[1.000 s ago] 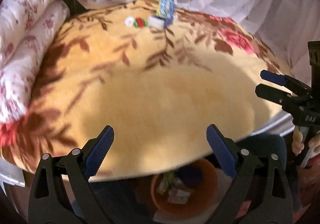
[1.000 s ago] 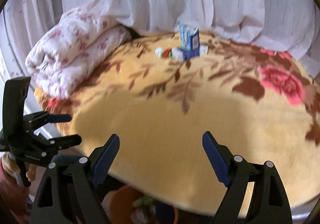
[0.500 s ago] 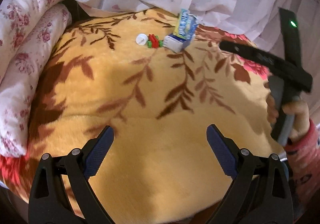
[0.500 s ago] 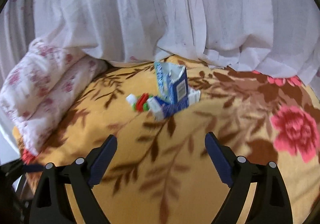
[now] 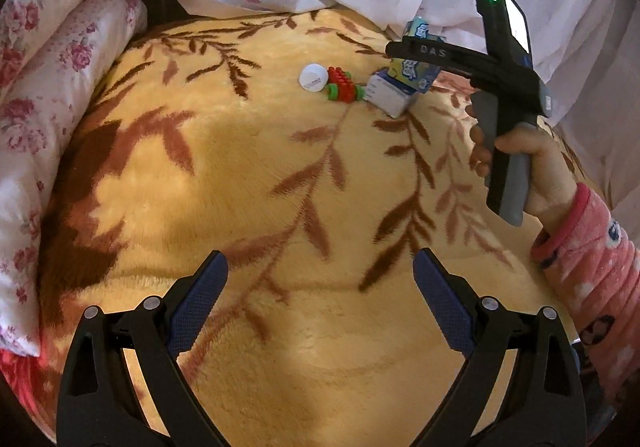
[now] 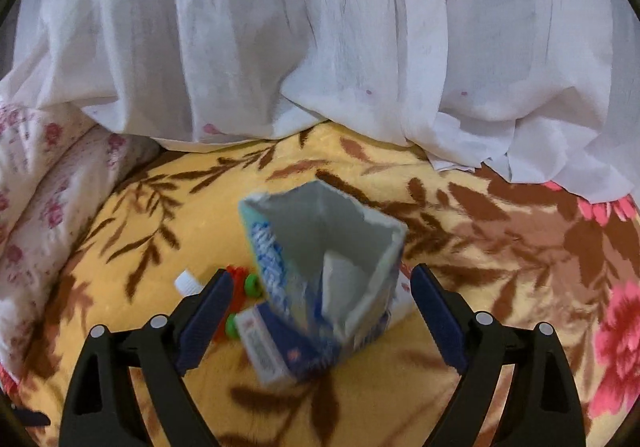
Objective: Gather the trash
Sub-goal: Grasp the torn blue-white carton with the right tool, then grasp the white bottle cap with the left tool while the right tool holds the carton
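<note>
The torn-open carton (image 6: 320,275) is standing upright on the bed's yellow blanket (image 6: 460,367), its mouth facing up, holding something pale inside. It is sitting between the wide-open, empty right tongs (image 6: 322,311). The left tongs (image 5: 320,303) are hanging equally open and empty, well back.

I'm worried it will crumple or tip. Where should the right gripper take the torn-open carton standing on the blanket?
Probably by the carton's two side walls below the torn rim, coming from the front and slightly above, as the right gripper is lined up now. The top gapes open, so its edges likely fold; lower down looks firmer.
</note>
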